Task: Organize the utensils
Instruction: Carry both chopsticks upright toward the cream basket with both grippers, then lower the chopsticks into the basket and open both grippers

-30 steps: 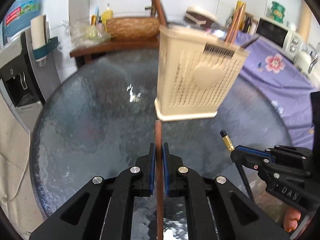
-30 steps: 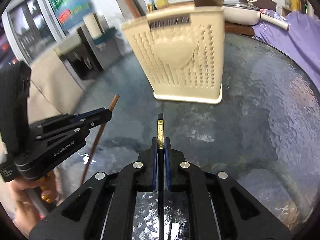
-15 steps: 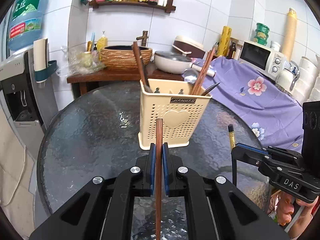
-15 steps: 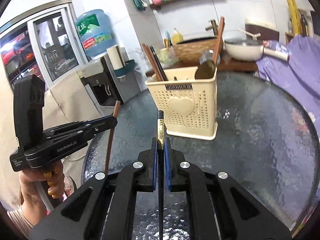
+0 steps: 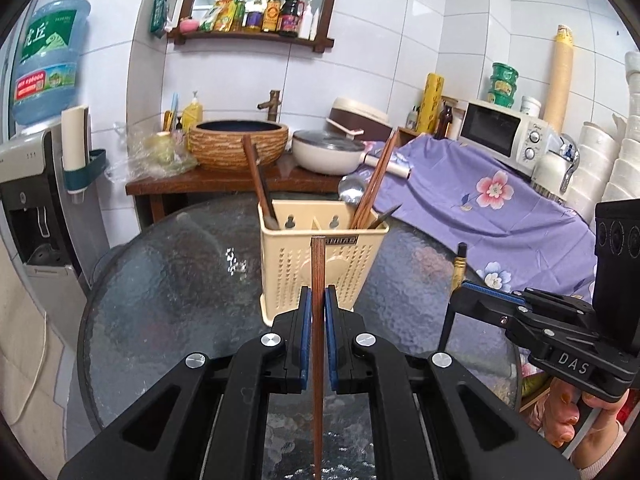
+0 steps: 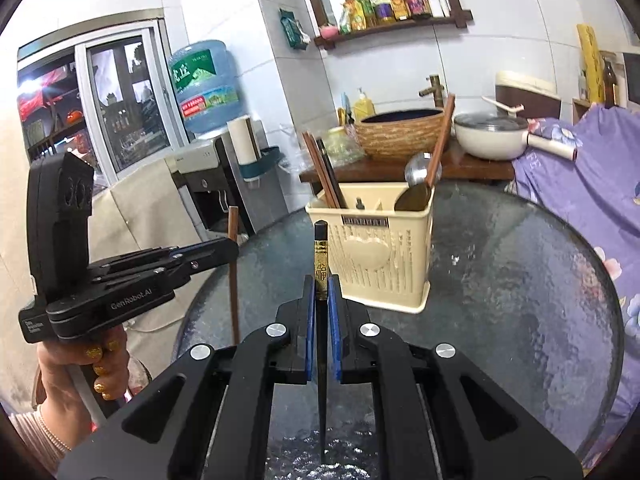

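Both grippers loaded: left gripper [image 5: 319,300] has its jaws clenched on a brown wooden chopstick [image 5: 318,276], right gripper [image 6: 320,292] clenched on a black chopstick with a gold band [image 6: 320,264]. Each stick stands roughly upright between the blue pads [image 5: 305,320], top end poking above, long tail hanging below toward the glass table [image 5: 168,280]

Target is the cream utensil holder [image 5: 320,256] on the table, ahead of both grippers, not touching either stick. It already holds several brown chopsticks [image 5: 376,184] in one compartment, a wooden handle [image 5: 256,180] in another, and a metal ladle [image 6: 420,168]

Risks from here, as judgement:
- thin sticks pinched at one point can pivot in the pads, so the lower tip may catch the holder rim rather than drop in
- the tail hangs low; too little lift before crossing the rim and it knocks the light plastic holder, which can slide on glass or tip
- both grippers converging on one small opening could collide
- leaning chopsticks and ladle crowd the compartments; a stick may jam or land in the wrong slot
- early release above the rim means bounce-out onto the table
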### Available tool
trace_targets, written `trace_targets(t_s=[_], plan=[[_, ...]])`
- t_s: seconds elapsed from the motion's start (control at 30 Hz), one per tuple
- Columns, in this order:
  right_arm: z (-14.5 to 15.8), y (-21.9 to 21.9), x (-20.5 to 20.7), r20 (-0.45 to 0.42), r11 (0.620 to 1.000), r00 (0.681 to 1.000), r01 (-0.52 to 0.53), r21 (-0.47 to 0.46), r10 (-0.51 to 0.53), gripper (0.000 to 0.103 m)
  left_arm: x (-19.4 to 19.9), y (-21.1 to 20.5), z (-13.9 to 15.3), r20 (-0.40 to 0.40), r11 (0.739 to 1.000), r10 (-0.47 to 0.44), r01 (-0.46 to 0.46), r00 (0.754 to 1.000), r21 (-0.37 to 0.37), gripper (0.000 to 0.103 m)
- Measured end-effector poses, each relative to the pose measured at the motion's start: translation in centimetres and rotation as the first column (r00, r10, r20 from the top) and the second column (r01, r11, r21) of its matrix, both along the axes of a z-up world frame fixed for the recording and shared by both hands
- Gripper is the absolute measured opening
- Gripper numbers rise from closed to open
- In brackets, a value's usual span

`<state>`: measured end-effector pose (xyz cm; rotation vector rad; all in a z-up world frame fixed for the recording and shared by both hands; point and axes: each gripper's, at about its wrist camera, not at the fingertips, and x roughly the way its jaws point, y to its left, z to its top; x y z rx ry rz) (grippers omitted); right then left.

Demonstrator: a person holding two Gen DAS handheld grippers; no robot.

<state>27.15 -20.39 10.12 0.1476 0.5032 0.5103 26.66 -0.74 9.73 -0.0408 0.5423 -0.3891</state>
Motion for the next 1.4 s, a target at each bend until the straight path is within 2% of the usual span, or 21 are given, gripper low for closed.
trace_targets(t_s=[0.27, 0.5, 0.63, 0.77, 0.87, 1.0, 1.17, 1.4], plan=[[4.5, 0.3, 0.7, 0.097, 0.999, 0.995, 0.013, -0.041, -0.009, 0.007, 0.5, -0.9, 3.2, 0.071, 1.0, 0.001, -0.001, 0.997, 0.001, 0.006], [10.7, 0.1, 3.8, 0.156, 0.999, 0.987, 0.029, -0.031, -0.024, 0.007, 3.6, -1.0, 9.8, 0.126, 0.997, 0.012, -0.003, 0.992, -0.071, 0.006], [15.1, -0.2, 5.7, 0.219, 0.998, 0.974, 0.069, -0.013, -0.064, 0.007, 5.1, -1.0, 13.8, 0.199, 0.994, 0.047, -0.026, 0.979, -0.106, 0.006], [17.1, 0.3, 7.8, 0.282, 0.991, 0.952, 0.131, -0.026, -0.118, 0.007, 7.2, -1.6, 16.0, 0.255, 0.99, 0.111, -0.083, 0.961, -0.116, 0.006], [16.6, 0.8, 9.8, 0.293, 0.984, 0.944, 0.173, -0.042, -0.153, 0.007, 8.9, -2.3, 15.5, 0.28, 0.986, 0.155, -0.131, 0.947, -0.102, 0.006], [13.2, 1.2, 12.3, 0.245, 0.978, 0.953, 0.198, -0.061, -0.177, 0.008, 10.5, -3.1, 12.9, 0.277, 0.986, 0.164, -0.146, 0.947, -0.083, 0.006], [8.0, 1.3, 14.5, 0.161, 0.975, 0.969, 0.203, -0.095, -0.186, 0.008, 12.0, -3.3, 8.7, 0.217, 0.985, 0.172, -0.162, 0.961, -0.064, 0.006], [4.3, 1.5, 15.4, 0.109, 0.972, 0.977, 0.197, -0.13, -0.184, 0.008, 13.2, -2.7, 4.2, 0.14, 0.985, 0.173, -0.169, 0.975, -0.044, 0.006]])
